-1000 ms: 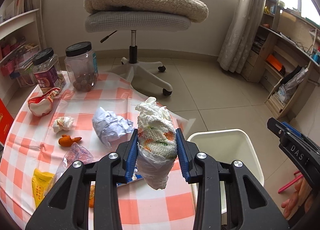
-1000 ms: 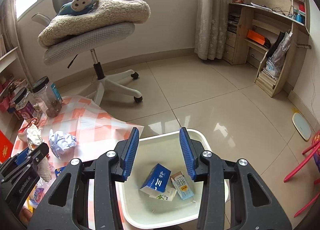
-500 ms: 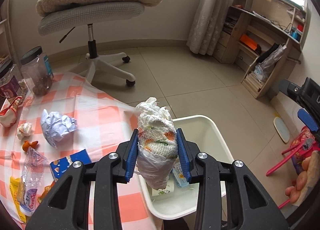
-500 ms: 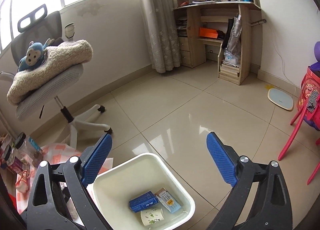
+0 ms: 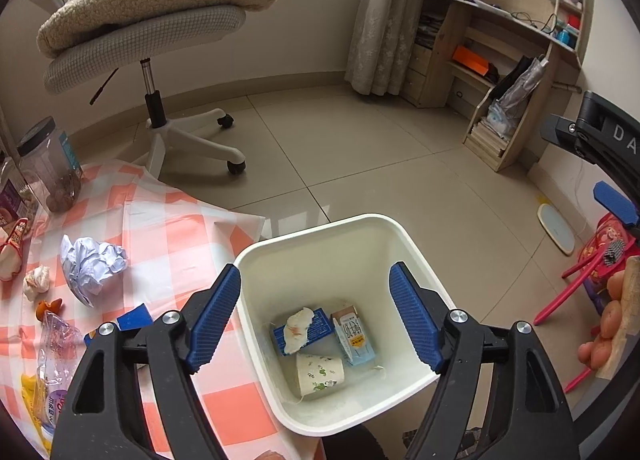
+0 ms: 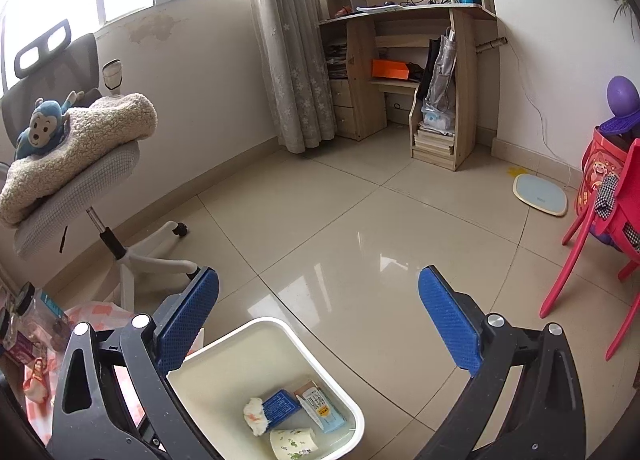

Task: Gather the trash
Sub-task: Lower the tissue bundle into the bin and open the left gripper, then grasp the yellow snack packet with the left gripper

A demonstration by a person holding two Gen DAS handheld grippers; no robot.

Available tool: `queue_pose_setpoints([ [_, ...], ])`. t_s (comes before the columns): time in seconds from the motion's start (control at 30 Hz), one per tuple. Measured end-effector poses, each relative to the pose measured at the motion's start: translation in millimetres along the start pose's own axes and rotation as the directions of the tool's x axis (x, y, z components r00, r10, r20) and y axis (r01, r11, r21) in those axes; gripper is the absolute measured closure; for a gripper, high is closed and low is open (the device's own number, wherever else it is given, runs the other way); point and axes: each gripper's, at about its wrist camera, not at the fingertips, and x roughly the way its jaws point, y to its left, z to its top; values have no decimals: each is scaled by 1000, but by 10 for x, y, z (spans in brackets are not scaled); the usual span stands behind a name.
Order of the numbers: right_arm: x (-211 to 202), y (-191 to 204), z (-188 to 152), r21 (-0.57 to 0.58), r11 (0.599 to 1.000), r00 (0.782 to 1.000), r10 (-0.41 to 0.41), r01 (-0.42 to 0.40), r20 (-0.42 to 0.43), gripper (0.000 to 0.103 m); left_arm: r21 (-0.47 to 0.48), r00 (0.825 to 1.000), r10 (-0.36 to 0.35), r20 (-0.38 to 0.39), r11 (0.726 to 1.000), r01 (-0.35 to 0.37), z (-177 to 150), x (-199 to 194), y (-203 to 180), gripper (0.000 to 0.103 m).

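My left gripper (image 5: pixel 314 272) hangs over the white bin (image 5: pixel 320 220), its jaws opening with nothing between them. The stained tissue wad (image 5: pixel 298 328) lies in the bin on a blue box (image 5: pixel 320 324), beside a small carton (image 5: pixel 354 336) and a paper cup (image 5: pixel 320 376). My right gripper (image 6: pixel 318 274) is beyond the bin's (image 6: pixel 260 322) far side, above the floor, jaws opening wide and empty. It also shows at the left wrist view's right edge. On the checked tablecloth (image 5: pixel 168 228) lie crumpled paper (image 5: pixel 90 264), a small tissue (image 5: pixel 36 282) and a plastic bottle (image 5: pixel 56 344).
An office chair (image 5: pixel 160 40) with a blanket and plush monkey stands behind the table. Jars (image 5: pixel 52 168) sit at the cloth's far left. A red chair (image 6: pixel 592 228), a floor scale (image 6: pixel 540 196) and a wooden desk (image 6: pixel 440 80) are to the right. A hand (image 5: pixel 608 324) holds the right gripper.
The left gripper carried the wad from over the table to above the bin, then opened, and the wad fell in. The right gripper opened wide and swung off the bin.
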Motion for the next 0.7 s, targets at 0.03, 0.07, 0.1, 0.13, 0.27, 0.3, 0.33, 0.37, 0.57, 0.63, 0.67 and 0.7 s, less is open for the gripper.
queue_pose_setpoints([
  [0.03,-15,22,-7,-12,1000,1000,-3,3,6,7,8,1000,12,7,1000,-12,-14,-17,3,27],
  [0.07,-23,43,-12,-22,1000,1000,-4,4,9,7,15,1000,24,13,1000,-24,-29,-34,5,27],
  [0.1,-33,65,-18,-32,999,1000,-3,3,11,7,21,999,34,18,999,-34,-39,-48,20,26],
  [0.13,-37,88,-25,-42,999,1000,0,0,11,7,26,999,43,22,999,-44,-55,-64,33,26],
  [0.27,-55,187,-61,-79,997,1000,11,-11,5,7,27,996,83,33,996,-84,-122,-121,126,24],
  [0.3,-61,222,-69,-85,996,1000,15,-15,2,7,25,995,93,35,995,-94,-138,-137,153,23],
  [0.33,-67,255,-80,-91,996,1000,20,-20,-1,7,23,994,104,35,994,-104,-156,-153,189,23],
  [0.37,-75,287,-92,-99,995,1000,26,-27,-3,7,21,993,116,33,993,-116,-172,-168,225,23],
  [0.57,-140,541,-204,-152,986,997,70,-72,-20,7,-43,980,195,29,980,-194,-231,-304,565,23],
  [0.63,-156,665,-263,-180,979,996,86,-91,-33,7,-71,975,219,25,974,-217,-250,-355,701,23],
  [0.67,-167,732,-293,-197,975,995,96,-102,-39,7,-84,973,231,24,970,-229,-258,-380,771,23],
  [0.7,-178,797,-318,-213,970,993,106,-113,-44,7,-94,970,243,23,966,-240,-271,-406,829,23],
])
